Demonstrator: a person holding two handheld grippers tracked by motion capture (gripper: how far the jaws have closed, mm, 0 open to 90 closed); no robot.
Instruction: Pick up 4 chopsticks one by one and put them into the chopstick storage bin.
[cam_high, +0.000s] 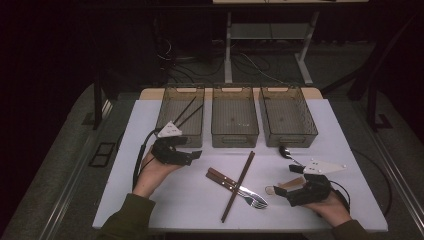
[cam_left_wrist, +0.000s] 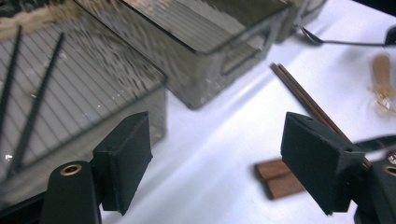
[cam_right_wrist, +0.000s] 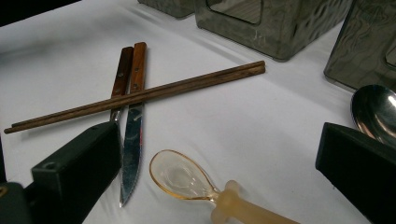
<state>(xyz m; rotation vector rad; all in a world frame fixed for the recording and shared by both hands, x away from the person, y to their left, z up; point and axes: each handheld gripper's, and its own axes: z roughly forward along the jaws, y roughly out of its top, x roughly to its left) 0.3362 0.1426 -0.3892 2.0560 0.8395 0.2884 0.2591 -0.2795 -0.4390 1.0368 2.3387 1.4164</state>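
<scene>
My left gripper (cam_high: 192, 156) (cam_left_wrist: 217, 140) hovers open just in front of the left bin (cam_high: 165, 112) (cam_left_wrist: 116, 70), with nothing between its jaws. Two black chopsticks (cam_high: 187, 111) (cam_left_wrist: 35, 107) lie in that bin. A pair of brown chopsticks (cam_high: 239, 186) (cam_left_wrist: 308, 100) (cam_right_wrist: 140, 95) lies across a wooden-handled knife (cam_right_wrist: 130, 140) and fork (cam_high: 256, 202) mid-table. My right gripper (cam_high: 286, 181) (cam_right_wrist: 219, 154) stands open near the table's front right. An amber plastic spoon (cam_high: 277, 189) (cam_right_wrist: 180, 175) lies on the table between its jaws, untouched by the pads. Beside it lies a metal spoon (cam_high: 287, 152) (cam_right_wrist: 376, 112).
Three smoky clear bins stand in a row at the back of the white table (cam_high: 160, 200): the left one, a middle bin (cam_high: 234, 139) and a right bin (cam_high: 290, 140). The floor beyond is dark, with table legs and cables.
</scene>
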